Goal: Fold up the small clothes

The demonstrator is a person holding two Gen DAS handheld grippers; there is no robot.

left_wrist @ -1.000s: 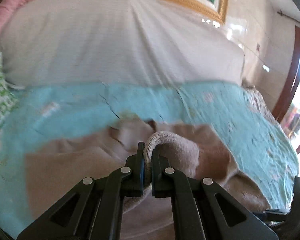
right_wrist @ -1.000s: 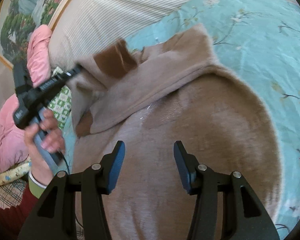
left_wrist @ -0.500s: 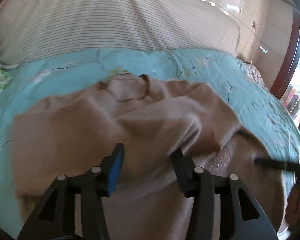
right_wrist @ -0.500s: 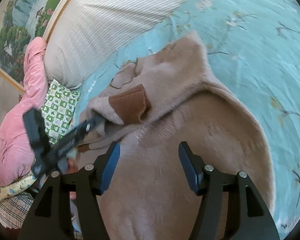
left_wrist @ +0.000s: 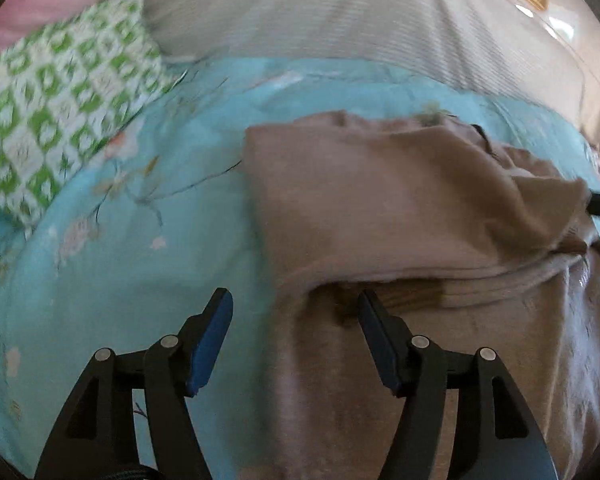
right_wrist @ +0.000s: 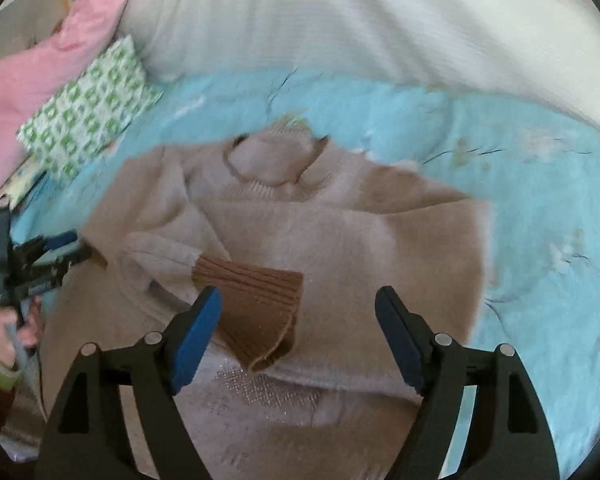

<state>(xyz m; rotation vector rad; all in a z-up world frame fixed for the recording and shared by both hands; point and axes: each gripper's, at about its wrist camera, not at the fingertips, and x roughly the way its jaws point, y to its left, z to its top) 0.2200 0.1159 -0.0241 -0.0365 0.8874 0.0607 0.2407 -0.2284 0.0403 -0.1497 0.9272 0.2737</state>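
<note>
The sweater (right_wrist: 340, 248) lies flat on the bed (right_wrist: 540, 184), both sleeves apparently folded in across the chest, the brown cuff (right_wrist: 256, 300) on top; judging by that, the sleeves are done and the hem-to-collar fold is left. Both grippers are empty, their jaws having just been opening: the left gripper (left_wrist: 296, 336) stands fairly wide over the sweater's edge, the right gripper (right_wrist: 298, 332) wide above the cuff. A green pillow (left_wrist: 60, 120) and pink quilt (right_wrist: 40, 68) lie well clear; nothing blocks the next fold.
</note>
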